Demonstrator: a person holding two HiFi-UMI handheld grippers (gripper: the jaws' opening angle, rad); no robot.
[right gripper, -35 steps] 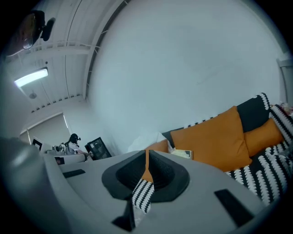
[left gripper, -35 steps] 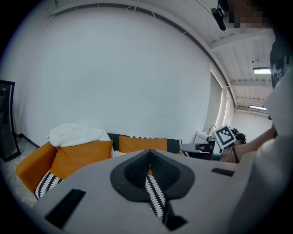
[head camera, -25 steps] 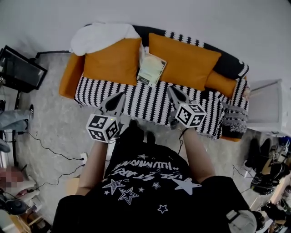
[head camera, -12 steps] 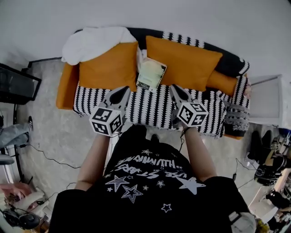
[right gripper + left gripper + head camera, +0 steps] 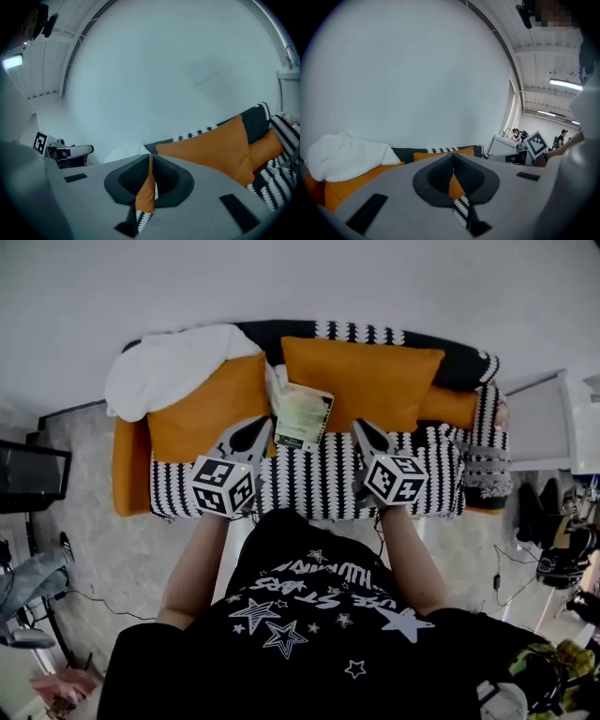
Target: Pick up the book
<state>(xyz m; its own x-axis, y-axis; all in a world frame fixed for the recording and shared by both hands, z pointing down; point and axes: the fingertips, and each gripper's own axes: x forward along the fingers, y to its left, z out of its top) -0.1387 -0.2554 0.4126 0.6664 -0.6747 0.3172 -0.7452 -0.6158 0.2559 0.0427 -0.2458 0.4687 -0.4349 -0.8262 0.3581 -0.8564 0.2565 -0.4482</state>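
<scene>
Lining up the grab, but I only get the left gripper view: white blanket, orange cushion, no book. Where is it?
Observer: Head view shows the pale green softcover book propped between the smaller orange fabric cushion and the larger orange fabric cushion on the black-and-white striped sofa.
Operator: Which side of my gripper?
Observer: To its right. The left gripper and right gripper point at the sofa on either side of the book, and neither holds it.
Operator: Right jaws open?
Observer: No. The right gripper view shows them shut, with nothing between them.
</scene>
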